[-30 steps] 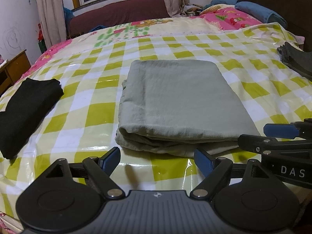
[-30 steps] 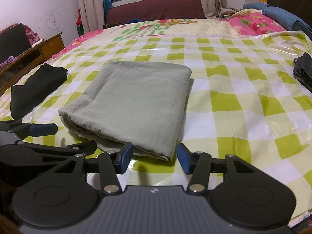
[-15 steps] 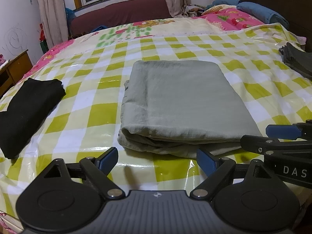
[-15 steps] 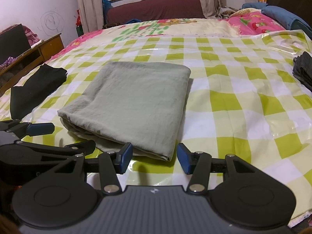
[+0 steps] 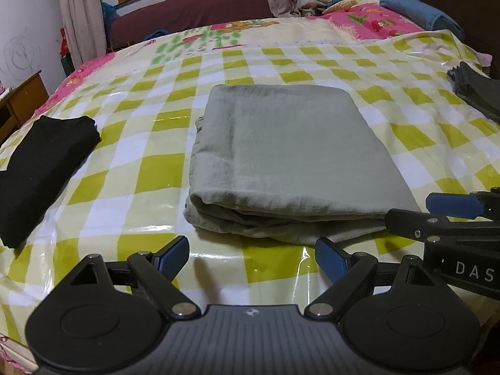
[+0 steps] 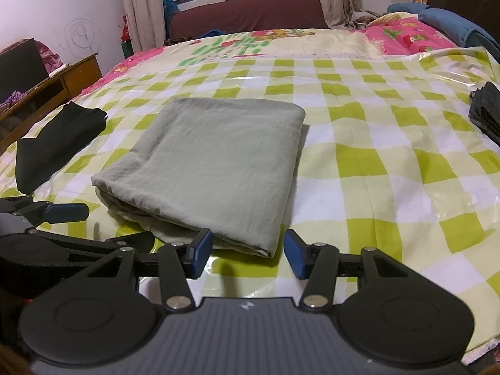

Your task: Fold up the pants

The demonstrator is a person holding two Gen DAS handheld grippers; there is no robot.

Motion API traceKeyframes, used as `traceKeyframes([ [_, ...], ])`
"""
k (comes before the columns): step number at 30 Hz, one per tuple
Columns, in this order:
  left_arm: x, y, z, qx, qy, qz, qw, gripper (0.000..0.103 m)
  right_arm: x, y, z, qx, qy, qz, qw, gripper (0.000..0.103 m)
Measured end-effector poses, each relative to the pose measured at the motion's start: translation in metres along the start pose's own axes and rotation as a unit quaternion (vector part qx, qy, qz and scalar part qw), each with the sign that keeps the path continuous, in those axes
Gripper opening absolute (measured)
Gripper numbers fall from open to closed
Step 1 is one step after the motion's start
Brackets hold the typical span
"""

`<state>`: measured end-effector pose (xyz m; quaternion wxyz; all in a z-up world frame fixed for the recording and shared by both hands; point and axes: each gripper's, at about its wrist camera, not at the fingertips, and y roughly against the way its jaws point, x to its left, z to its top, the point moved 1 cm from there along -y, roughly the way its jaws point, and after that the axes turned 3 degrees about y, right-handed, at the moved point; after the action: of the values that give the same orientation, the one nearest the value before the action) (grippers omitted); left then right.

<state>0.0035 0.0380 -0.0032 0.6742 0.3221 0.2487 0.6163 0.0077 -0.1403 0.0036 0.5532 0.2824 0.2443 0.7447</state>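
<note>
The grey-green pants (image 5: 287,150) lie folded into a flat rectangle in the middle of the checked bed cover (image 5: 131,187). My left gripper (image 5: 251,251) hovers open just short of their near folded edge, with nothing between its fingers. The right gripper (image 6: 247,248) is open too, at the pants' (image 6: 218,162) near right corner; the corner lies just past the pads, untouched. Each gripper shows in the other's view: the right one (image 5: 453,206) at the right edge, the left one (image 6: 65,212) at the left edge.
A black folded garment (image 5: 40,168) lies to the left of the pants. A dark grey stack of clothes (image 6: 487,112) sits at the right edge of the bed. Pillows and a blue blanket (image 5: 418,12) are at the far right. A wooden nightstand (image 6: 62,84) stands left of the bed.
The left gripper's jaws have spread a little wider. The pants and the right gripper have not moved.
</note>
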Motion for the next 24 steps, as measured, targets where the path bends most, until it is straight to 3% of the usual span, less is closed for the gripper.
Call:
traceKeyframes([
  [24, 0.0017, 0.0024, 0.0013, -0.014, 0.0, 0.011, 0.9998, 0.103, 0.0003, -0.0004, 0.0004, 0.0, 0.0, 0.0, 1.0, 0.053],
])
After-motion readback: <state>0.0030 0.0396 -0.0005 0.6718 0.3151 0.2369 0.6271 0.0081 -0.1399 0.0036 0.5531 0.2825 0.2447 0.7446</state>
